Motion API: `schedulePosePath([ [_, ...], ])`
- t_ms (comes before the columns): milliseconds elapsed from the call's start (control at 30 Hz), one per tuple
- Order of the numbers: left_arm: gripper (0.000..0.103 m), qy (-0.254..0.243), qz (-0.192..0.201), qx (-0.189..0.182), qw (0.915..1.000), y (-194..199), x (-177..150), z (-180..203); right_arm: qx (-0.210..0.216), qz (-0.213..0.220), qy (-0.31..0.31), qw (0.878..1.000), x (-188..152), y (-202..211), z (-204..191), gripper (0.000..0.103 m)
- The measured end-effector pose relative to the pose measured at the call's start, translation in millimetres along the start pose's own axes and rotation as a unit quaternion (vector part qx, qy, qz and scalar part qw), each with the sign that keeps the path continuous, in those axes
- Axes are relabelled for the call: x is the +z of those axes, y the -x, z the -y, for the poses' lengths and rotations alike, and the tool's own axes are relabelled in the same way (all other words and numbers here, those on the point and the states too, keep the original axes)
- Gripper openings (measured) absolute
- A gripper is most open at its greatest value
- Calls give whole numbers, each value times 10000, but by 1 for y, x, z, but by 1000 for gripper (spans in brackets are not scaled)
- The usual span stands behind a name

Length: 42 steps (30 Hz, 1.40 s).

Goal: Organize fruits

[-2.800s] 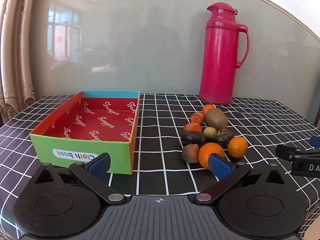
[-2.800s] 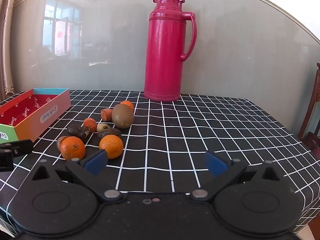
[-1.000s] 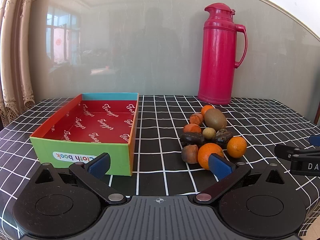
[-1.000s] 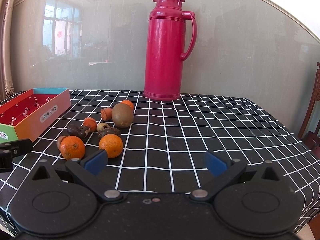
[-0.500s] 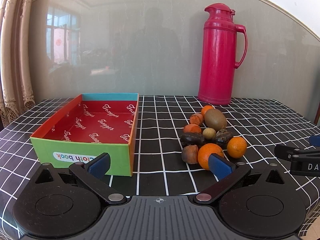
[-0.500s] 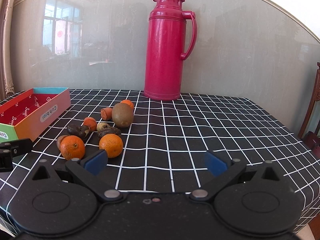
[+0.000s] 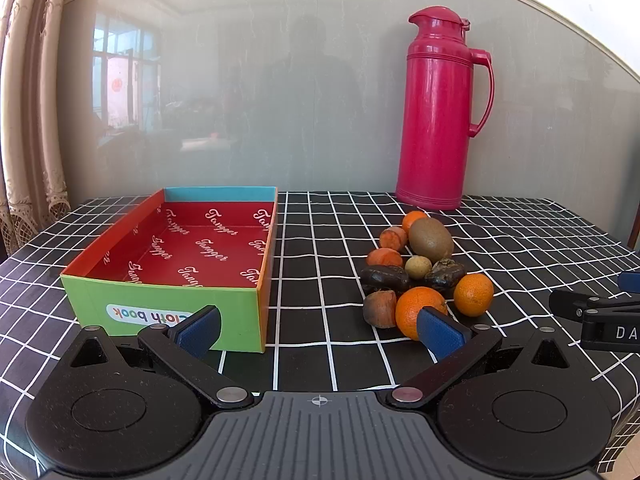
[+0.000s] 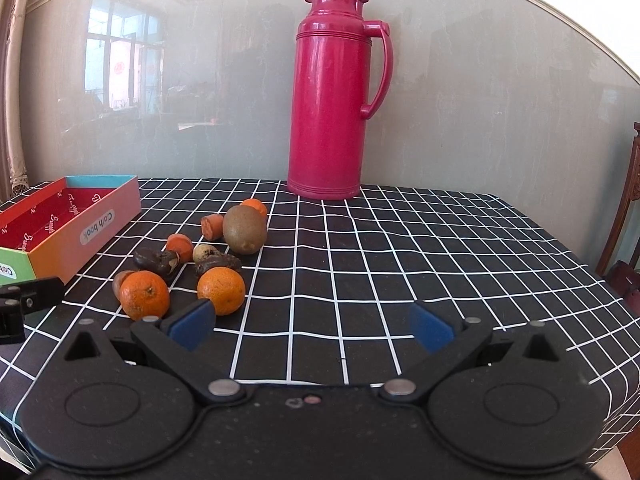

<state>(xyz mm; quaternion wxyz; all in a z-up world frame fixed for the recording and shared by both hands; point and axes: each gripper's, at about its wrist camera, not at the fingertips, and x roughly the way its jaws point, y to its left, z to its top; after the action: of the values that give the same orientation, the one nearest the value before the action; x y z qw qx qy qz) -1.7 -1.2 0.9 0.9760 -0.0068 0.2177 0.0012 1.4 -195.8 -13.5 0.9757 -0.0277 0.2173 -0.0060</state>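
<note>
On the black checked tablecloth [image 7: 320,240] the fruit pile [image 7: 424,276] sits just right of the empty box [image 7: 160,304]. Both the left gripper [image 7: 318,330] and right gripper [image 8: 312,326] gape wide, holding nothing (start with an outer orange [image 8: 221,285], squeezing gently).

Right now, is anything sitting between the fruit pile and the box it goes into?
Nothing visible: only bare checked tablecloth lies between the fruit pile and the empty box. The pink thermos stands behind the pile.
</note>
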Motion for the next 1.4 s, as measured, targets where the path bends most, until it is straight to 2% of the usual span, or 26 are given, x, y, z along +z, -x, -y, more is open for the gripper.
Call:
schedulePosePath([
  [733,103,315,-31,59,9995,-1,0,-8,-4,-5,-8,10000,1,1,1,103],
  [900,103,270,-43,-111,9996,-3,0,-4,-7,6,-37,10000,3,1,2,103],
  [1100,102,53,-49,-358,9993,-9,0,13,-178,-16,-348,9992,10,-3,16,103],
  [1133,99,24,-69,-404,9992,-11,0,17,-221,-12,-389,9990,11,-4,19,103],
  [1167,85,-10,-116,-446,9989,-13,0,21,-250,-7,-440,9987,11,-6,22,103],
  [1200,76,-37,-189,-479,9987,-16,0,25,-283,-10,-482,9984,12,-8,25,103],
  [1333,74,-145,-325,-692,9970,-27,-3,44,-376,-53,-632,9973,15,-17,36,103],
  [1400,67,-232,-381,-786,9959,-32,-4,54,-389,-71,-734,9965,17,-21,42,103],
])
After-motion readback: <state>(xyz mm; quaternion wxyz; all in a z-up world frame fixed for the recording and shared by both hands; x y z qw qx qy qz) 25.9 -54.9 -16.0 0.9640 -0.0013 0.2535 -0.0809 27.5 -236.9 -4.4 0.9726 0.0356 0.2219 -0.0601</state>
